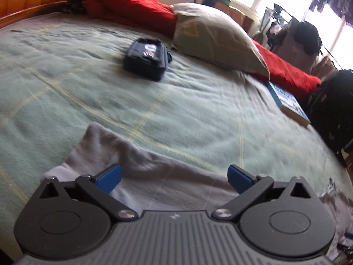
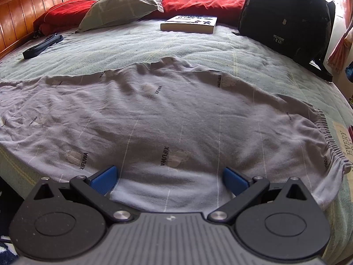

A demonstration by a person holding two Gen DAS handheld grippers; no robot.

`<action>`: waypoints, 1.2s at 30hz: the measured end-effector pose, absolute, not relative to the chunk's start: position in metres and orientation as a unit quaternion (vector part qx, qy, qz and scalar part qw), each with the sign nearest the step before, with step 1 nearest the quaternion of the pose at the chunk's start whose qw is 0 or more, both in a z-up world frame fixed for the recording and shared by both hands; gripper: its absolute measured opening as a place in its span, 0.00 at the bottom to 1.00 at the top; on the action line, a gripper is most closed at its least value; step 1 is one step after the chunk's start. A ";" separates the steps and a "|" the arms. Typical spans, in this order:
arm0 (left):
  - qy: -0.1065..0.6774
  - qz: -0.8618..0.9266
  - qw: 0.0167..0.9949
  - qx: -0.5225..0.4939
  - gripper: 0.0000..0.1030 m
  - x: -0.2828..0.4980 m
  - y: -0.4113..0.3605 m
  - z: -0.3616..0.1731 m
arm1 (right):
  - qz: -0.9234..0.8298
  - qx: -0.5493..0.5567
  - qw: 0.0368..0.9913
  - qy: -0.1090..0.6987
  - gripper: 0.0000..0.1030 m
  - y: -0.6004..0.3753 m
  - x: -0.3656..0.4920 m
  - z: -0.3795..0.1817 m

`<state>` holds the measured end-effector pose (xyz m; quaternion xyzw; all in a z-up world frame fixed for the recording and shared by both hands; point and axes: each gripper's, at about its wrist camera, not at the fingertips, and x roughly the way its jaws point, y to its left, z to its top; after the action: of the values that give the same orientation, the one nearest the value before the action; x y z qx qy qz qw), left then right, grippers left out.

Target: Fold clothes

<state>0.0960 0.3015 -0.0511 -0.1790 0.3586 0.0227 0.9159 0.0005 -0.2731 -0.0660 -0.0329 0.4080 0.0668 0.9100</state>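
Note:
A grey garment with thin white stripes and dark printed lettering lies spread flat on the pale green bed cover; its elastic waistband is at the right. My right gripper hovers open over the garment's near edge, nothing between its blue fingers. In the left wrist view, one end of the same grey garment lies below my left gripper, which is also open and holds nothing. That view is blurred.
On the bed are a dark pouch, a book, a beige pillow and a red blanket. A black backpack stands at the right edge. A wooden headboard runs along the left.

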 end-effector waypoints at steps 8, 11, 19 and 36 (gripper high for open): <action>0.390 -0.058 0.906 -0.153 0.99 0.060 0.268 -0.057 | 0.064 -0.031 0.914 0.400 1.00 -0.273 -0.002 -0.067; 0.399 -0.041 0.902 -0.158 0.99 0.046 0.270 -0.067 | 0.064 -0.030 0.915 0.398 1.00 -0.273 -0.003 -0.068; 0.376 -0.037 0.922 -0.082 0.99 0.020 0.222 -0.036 | 0.059 -0.029 0.917 0.394 1.00 -0.274 -0.006 -0.061; 0.391 -0.090 0.912 0.083 0.99 0.025 0.083 -0.075 | 0.014 0.022 0.935 0.354 1.00 -0.347 -0.054 -0.064</action>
<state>0.0249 0.0828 -0.0746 0.0834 0.3912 -0.0905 0.9121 -0.0539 -0.3467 -0.0643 0.0216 0.3539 0.0141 0.9349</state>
